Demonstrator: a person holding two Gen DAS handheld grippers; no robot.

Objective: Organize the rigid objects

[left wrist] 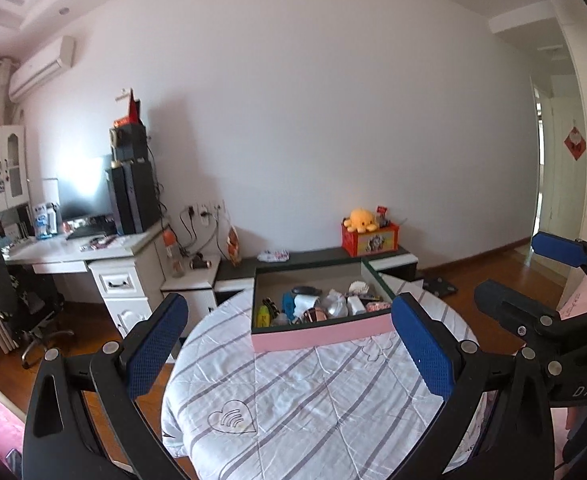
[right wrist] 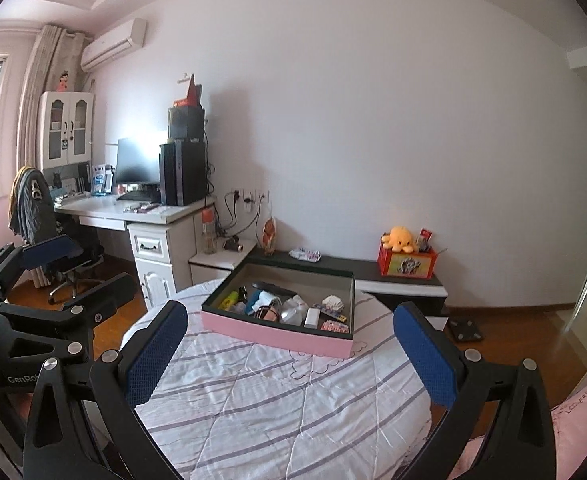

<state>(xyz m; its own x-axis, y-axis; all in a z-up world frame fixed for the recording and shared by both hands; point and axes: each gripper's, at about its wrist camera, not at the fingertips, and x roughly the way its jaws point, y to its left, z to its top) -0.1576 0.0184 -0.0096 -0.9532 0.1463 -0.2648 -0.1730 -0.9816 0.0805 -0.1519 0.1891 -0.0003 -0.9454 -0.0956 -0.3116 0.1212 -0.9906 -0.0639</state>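
A shallow pink box (left wrist: pixel 317 336) with dark rim sits on the striped white quilt (left wrist: pixel 293 400) at the bed's far end; it also shows in the right wrist view (right wrist: pixel 269 334). It holds several small rigid items: a yellow tube (right wrist: pixel 229 301), a white block (right wrist: pixel 312 317), a dark flat case (right wrist: pixel 275 289), a blue item (left wrist: pixel 288 305). My left gripper (left wrist: pixel 289 344) is open and empty, just short of the box. My right gripper (right wrist: pixel 293 348) is open and empty, also short of the box. Each gripper appears at the edge of the other's view.
A low dark cabinet (right wrist: pixel 349 270) behind the bed carries a red box with a yellow plush octopus (right wrist: pixel 401 238). A white desk (right wrist: pixel 133 210) with monitor and computer tower stands left, an office chair (right wrist: pixel 37 216) beside it. Wooden floor (right wrist: pixel 513 320) lies right.
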